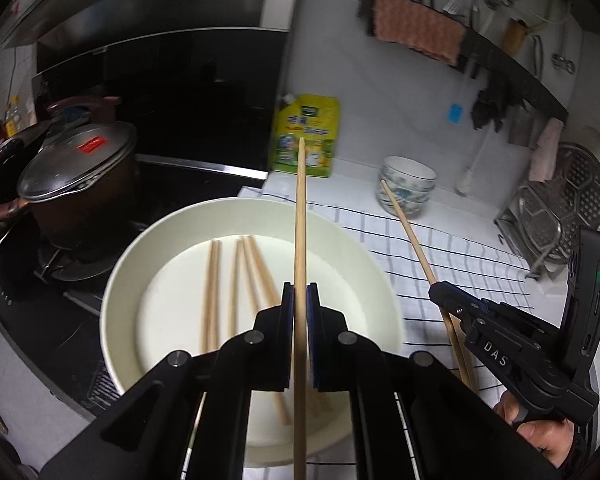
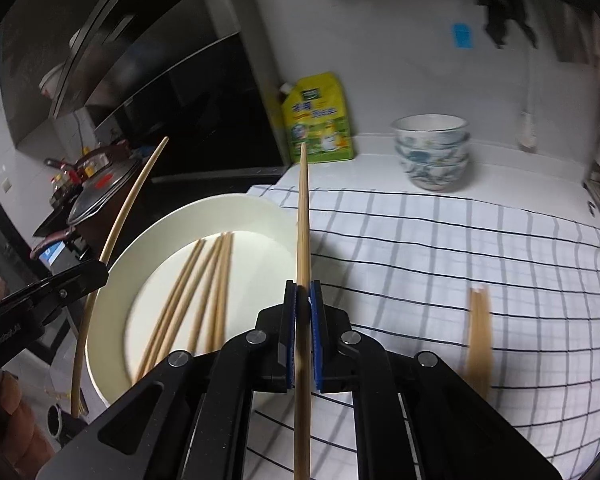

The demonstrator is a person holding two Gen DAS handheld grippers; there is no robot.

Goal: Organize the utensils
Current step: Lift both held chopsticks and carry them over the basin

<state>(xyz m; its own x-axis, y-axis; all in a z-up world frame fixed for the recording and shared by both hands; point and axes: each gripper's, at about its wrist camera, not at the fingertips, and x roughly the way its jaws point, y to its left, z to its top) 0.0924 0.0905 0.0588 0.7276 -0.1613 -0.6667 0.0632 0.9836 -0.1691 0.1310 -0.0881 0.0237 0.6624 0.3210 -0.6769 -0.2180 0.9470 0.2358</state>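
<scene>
In the left wrist view my left gripper [image 1: 300,292] is shut on a wooden chopstick [image 1: 300,220] that points forward over a wide white bowl [image 1: 116,304]. Several chopsticks [image 1: 212,288] lie inside that bowl. To the right, my right gripper [image 1: 440,292] holds a second chopstick [image 1: 408,224] above the checked cloth [image 1: 420,264]. In the right wrist view the right gripper [image 2: 303,290] is shut on its chopstick [image 2: 303,208], beside the bowl's [image 2: 100,320] right rim. The left gripper [image 2: 96,276] appears at the left edge with its chopstick [image 2: 128,204]. A blurred pair of chopsticks [image 2: 478,336] lies on the cloth [image 2: 420,248].
Stacked patterned bowls [image 1: 408,188] stand at the back of the counter beside a yellow-green pouch [image 1: 306,136]. A lidded pot [image 1: 76,160] sits on the stove to the left. A metal dish rack [image 1: 560,216] is at the right, and a person's hand [image 1: 540,428] grips the right tool.
</scene>
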